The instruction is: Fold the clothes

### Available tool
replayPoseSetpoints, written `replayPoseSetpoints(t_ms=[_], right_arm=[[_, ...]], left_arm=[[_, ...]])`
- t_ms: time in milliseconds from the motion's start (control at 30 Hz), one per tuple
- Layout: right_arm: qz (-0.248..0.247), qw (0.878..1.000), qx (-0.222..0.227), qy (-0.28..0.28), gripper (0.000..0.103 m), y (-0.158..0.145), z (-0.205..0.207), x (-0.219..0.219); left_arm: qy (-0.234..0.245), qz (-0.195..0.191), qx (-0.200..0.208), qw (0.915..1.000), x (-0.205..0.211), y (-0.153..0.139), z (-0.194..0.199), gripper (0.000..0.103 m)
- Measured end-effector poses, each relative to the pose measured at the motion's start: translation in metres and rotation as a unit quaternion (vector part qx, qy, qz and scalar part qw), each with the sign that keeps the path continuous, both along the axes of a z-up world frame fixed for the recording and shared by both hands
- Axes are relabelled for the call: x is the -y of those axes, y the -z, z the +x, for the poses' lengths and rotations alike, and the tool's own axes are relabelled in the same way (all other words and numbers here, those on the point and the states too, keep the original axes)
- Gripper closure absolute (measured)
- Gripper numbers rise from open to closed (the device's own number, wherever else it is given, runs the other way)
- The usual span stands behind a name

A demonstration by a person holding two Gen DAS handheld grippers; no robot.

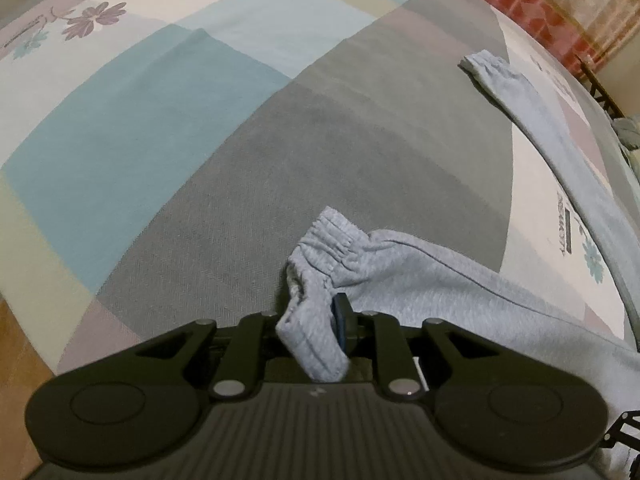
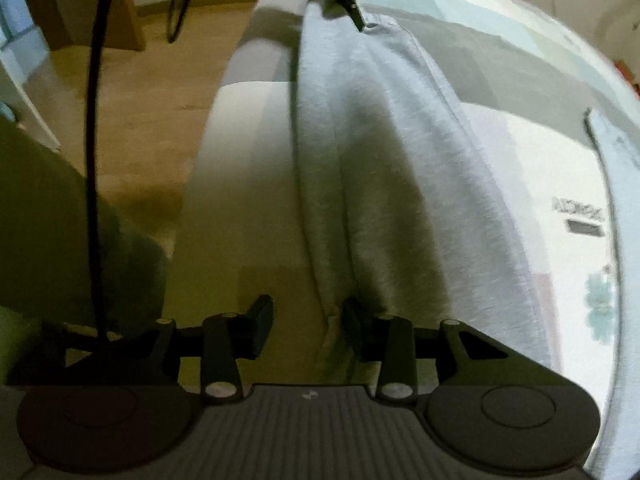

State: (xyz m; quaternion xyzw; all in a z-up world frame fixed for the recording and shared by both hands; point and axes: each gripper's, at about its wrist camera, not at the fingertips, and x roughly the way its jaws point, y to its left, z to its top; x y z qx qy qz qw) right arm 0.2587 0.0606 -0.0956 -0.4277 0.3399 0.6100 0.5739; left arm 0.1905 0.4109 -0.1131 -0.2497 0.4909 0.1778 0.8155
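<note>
Left gripper [image 1: 316, 332] pinched the grey trousers' [image 1: 440, 276] near cuff; right gripper [image 2: 308, 328] gaped wide, fabric between its fingers.

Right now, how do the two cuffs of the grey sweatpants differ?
The near cuff is lifted and bunched, pinched in the left hand-held gripper; the far cuff lies flat on the bedsheet, untouched. The near cuff gapes open; the far one is pressed closed. Both are grey and elastic-gathered.

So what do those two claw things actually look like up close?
Both are matte black. Each claw has a ribbed dark-grey body with a small logo, two round discs at its sides, and jointed link arms with silver pivot pins. One left fingertip pad looks blue. A black cable hangs beside the right one.
</note>
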Motion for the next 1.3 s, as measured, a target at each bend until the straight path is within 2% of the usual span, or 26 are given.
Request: replayPoseSetpoints(t_ms=[200,233,267,300,433,533,633,700,833,867,900,933,1067,1167,1233,1300], right_arm=[[-0.01,1.0,-0.014,0.018,0.066,0.004,0.006,-0.006],[-0.014,0.999,-0.022,0.028,0.077,0.003,0.009,-0.007],[-0.017,0.999,-0.025,0.039,0.098,0.002,0.012,-0.008],[-0.021,0.998,-0.023,0.048,0.1,0.002,0.014,-0.009],[-0.032,0.997,-0.044,0.062,0.101,0.001,0.018,-0.013],[-0.031,0.993,-0.1,0.06,0.101,-0.011,0.02,-0.016],[-0.038,0.984,-0.162,0.064,0.101,-0.02,0.017,-0.018],[-0.05,0.977,-0.193,0.072,0.101,-0.016,0.015,-0.019],[-0.082,0.965,-0.222,0.117,0.101,0.014,0.015,-0.025],[-0.083,0.962,-0.228,0.125,0.099,0.018,0.016,-0.027],[-0.076,0.96,-0.234,0.131,0.097,0.016,0.018,-0.027],[-0.069,0.959,-0.238,0.136,0.091,0.014,0.019,-0.027],[-0.032,0.959,-0.23,0.163,0.086,0.001,0.033,-0.023],[-0.012,0.955,-0.217,0.204,0.083,-0.006,0.057,-0.026],[-0.003,0.95,-0.206,0.234,0.081,-0.008,0.07,-0.026],[0.0,0.945,-0.196,0.261,0.079,-0.005,0.084,-0.022]], left_arm=[[0.001,-0.002,-0.003,1.0,0.0,0.001,-0.001,0.086],[0.001,-0.002,-0.003,1.0,0.0,0.001,-0.001,0.086],[0.001,-0.003,-0.004,1.0,0.0,0.001,-0.001,0.086],[0.003,-0.003,-0.004,1.0,0.0,0.001,-0.001,0.086],[0.005,-0.005,-0.001,1.0,-0.001,-0.005,-0.005,0.086],[0.003,-0.007,0.005,1.0,-0.003,-0.014,-0.009,0.086],[0.002,-0.005,0.011,0.9999,-0.003,-0.022,-0.014,0.086],[0.004,0.004,0.001,1.0,-0.003,-0.02,-0.018,0.085],[-0.027,-0.032,-0.016,0.999,-0.014,0.009,-0.025,0.08],[-0.037,-0.039,-0.002,0.9985,-0.017,0.011,-0.028,0.08],[-0.041,-0.038,0.0,0.9984,-0.018,0.009,-0.028,0.079],[-0.044,-0.038,0.002,0.9983,-0.019,0.007,-0.029,0.079],[-0.056,0.004,0.007,0.9984,-0.025,-0.007,-0.033,0.081],[-0.082,0.061,-0.001,0.9947,-0.033,-0.022,-0.036,0.083],[-0.062,0.071,0.02,0.9954,-0.029,-0.033,-0.032,0.083],[-0.002,0.061,0.031,0.9977,-0.011,-0.037,-0.015,0.082]])
